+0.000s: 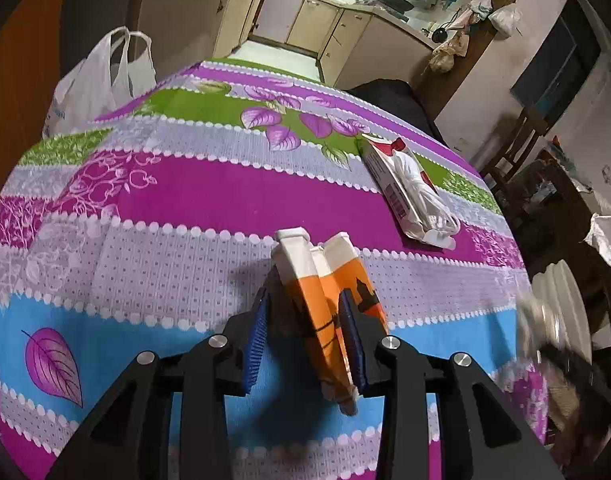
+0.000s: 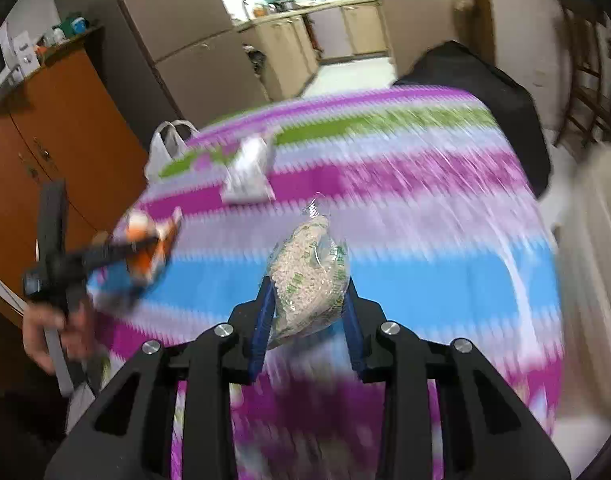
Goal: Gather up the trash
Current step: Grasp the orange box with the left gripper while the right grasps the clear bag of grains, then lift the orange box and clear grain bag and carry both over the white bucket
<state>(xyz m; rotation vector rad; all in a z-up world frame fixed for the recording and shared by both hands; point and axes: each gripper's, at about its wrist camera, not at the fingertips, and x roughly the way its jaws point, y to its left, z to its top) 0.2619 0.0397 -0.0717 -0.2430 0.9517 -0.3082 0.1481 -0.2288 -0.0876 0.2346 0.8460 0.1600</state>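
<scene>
A crushed orange and white carton point(image 1: 325, 280) stands tilted between the jaws of my left gripper point(image 1: 305, 296), above the striped tablecloth point(image 1: 209, 192). It leans on the right pad, and cloth shows between it and most of the left pad. In the right wrist view the same carton point(image 2: 145, 240) and the left gripper point(image 2: 117, 248) appear blurred at the table's left edge. My right gripper point(image 2: 309, 284) is shut on a clear bag of pale pellets point(image 2: 305, 276), held over the table. A red and white packet point(image 1: 409, 188) lies flat on the cloth, far right of the carton.
A white plastic carrier bag point(image 1: 101, 80) stands at the table's far left corner, handles up. A hand point(image 2: 45, 332) grips the left tool. An orange cupboard point(image 2: 65, 128) is left of the table, a dark chair point(image 2: 485, 80) behind it, kitchen units beyond.
</scene>
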